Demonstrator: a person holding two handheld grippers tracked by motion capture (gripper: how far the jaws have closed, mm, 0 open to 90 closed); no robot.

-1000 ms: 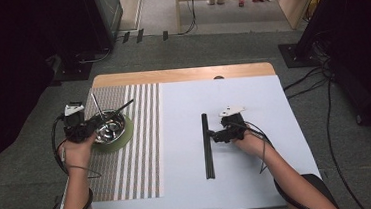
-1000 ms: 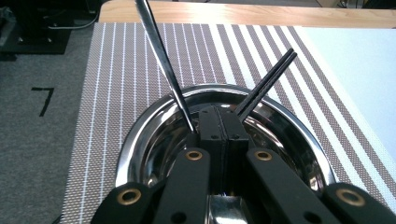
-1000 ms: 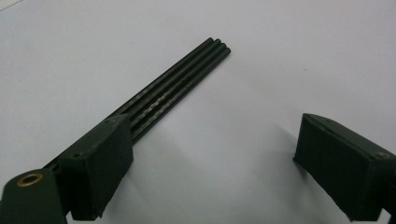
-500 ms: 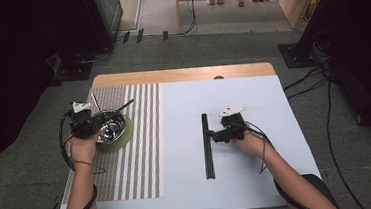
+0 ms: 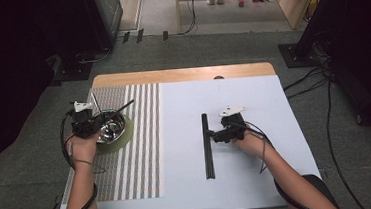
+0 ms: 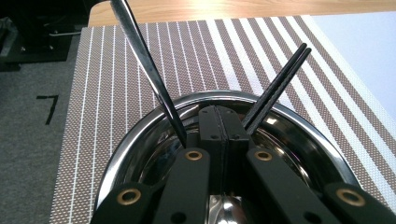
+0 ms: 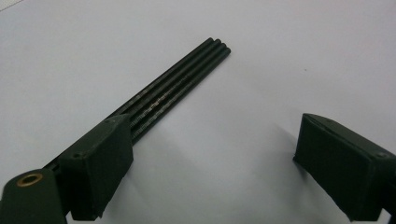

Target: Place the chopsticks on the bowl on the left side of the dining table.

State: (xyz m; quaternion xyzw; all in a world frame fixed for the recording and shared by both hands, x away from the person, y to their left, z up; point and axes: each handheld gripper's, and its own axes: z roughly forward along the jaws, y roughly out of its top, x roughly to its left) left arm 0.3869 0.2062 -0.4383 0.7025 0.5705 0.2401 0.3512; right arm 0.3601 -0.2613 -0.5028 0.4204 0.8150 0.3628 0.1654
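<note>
Left gripper has edged nearer over the steel bowl.
Its jaws are pressed together, empty; right gripper gapes wide beside the chopsticks, unmoved.

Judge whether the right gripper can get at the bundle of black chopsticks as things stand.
Probably yes: the right gripper is open beside the chopsticks, which lie flat on bare white table, nothing between.

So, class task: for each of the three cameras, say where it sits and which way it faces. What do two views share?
High view: above the table, looking forward and down; both forearms, left gripper, right gripper.
Left gripper view: on that gripper, along shut jaws into the steel bowl.
Right gripper view: along open jaws at the black chopsticks.
Shared: bowl and striped mat in high and left gripper views.
</note>
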